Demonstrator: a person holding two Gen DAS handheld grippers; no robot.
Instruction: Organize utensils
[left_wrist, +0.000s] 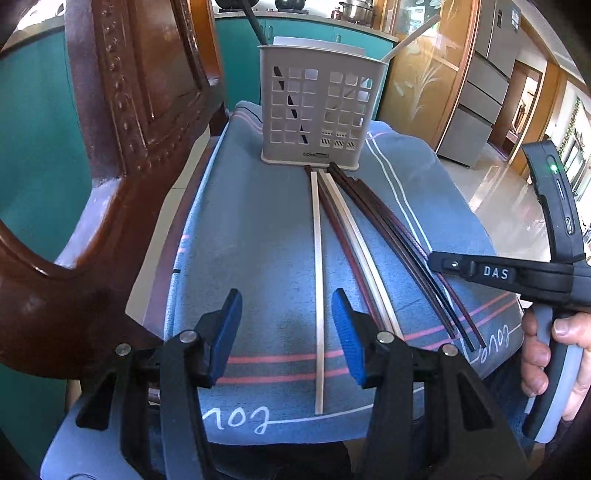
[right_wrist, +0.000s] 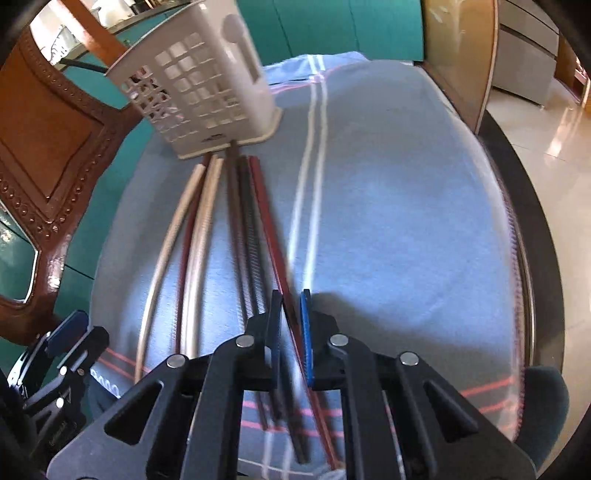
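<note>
Several chopsticks, cream and dark red, lie side by side on a blue cloth in front of a beige slotted utensil holder. My left gripper is open low over the cloth. A cream chopstick runs between its blue pads without touching them. In the right wrist view, my right gripper is shut on a red chopstick, the outermost of the row. The holder stands at the top left there.
A carved wooden chair back rises close on the left. A black utensil and a cream chopstick stick out of the holder. A hand grips the right tool's handle. Tiled floor lies beyond the cloth's right edge.
</note>
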